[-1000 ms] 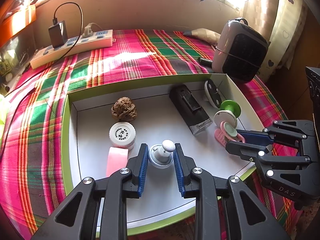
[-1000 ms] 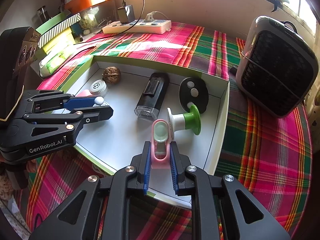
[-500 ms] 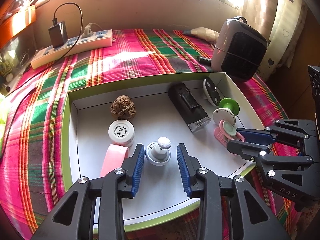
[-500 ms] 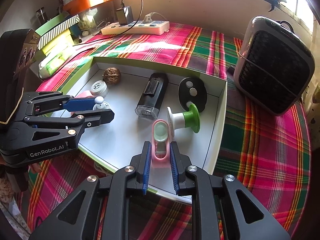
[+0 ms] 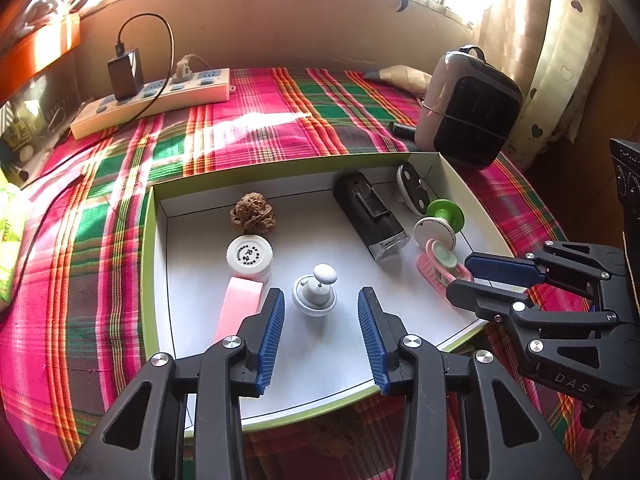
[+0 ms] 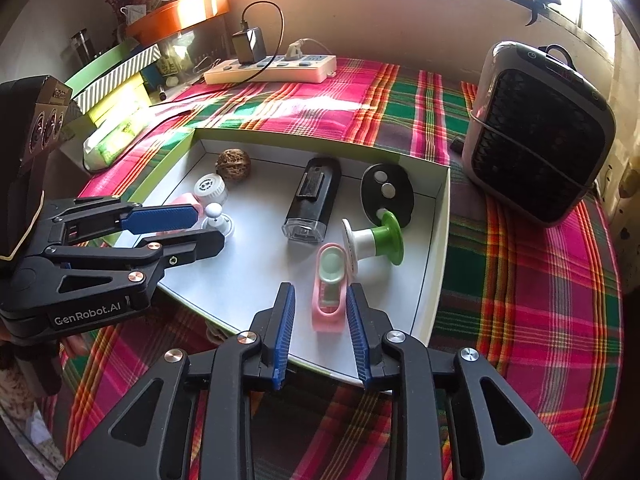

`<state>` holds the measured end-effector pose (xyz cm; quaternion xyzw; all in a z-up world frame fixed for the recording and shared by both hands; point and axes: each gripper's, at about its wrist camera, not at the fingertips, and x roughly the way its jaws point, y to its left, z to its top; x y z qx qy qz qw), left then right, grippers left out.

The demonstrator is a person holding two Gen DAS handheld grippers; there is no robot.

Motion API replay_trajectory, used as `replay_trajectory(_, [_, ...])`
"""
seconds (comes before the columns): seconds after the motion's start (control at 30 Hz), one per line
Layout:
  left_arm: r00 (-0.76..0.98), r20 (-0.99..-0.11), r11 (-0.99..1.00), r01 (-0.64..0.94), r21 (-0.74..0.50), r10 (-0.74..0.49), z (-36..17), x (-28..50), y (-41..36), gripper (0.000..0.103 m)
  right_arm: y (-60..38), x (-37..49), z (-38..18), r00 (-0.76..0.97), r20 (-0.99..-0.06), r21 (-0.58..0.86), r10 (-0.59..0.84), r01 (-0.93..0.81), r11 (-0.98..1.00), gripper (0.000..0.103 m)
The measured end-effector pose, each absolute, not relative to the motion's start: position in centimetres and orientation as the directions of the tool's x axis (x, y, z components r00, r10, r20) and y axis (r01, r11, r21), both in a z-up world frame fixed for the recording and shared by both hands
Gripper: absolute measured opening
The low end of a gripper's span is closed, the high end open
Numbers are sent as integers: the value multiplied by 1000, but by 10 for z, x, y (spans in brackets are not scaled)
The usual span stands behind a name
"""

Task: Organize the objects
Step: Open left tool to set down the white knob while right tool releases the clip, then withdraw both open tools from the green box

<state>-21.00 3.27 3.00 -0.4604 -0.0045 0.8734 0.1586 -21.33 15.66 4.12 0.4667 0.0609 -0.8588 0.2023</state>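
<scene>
Plastic pink holder [image 6: 329, 288] looks light, rigid, slick; grip its long sides. Right gripper [image 6: 321, 334] parted around it, left gripper [image 5: 321, 334] parted, empty.

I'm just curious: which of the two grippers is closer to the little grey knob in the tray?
Left. The left gripper sits open just before the grey knob; the right gripper straddles the pink case farther right.

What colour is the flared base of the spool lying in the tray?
Green base, white stem; clearest in the right wrist view.
</scene>
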Motion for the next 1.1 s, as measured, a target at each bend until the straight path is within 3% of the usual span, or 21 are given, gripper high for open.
replay_trajectory(0.27, [-546,-786,-949,-268,-163,290,39,-198,27,37,158,-202,48,-513,-808,82,-288,386,-919,33])
replay_trajectory(0.83, [-621,-720,-951,-230,-208,308,57,-151,-2,37,163,-165,61,-591,-755,72,-284,355,-932,33])
replay_trajectory(0.97, [-611,-730,-951,-219,-216,307,52,-139,-9,37,168,-155,60,-601,-742,93,-297,346,-933,47])
replay_trajectory(1.1, [-579,-736,-937,-239,-257,349,42,-127,-13,39,172,-145,57,-603,-735,116,-310,339,-934,48])
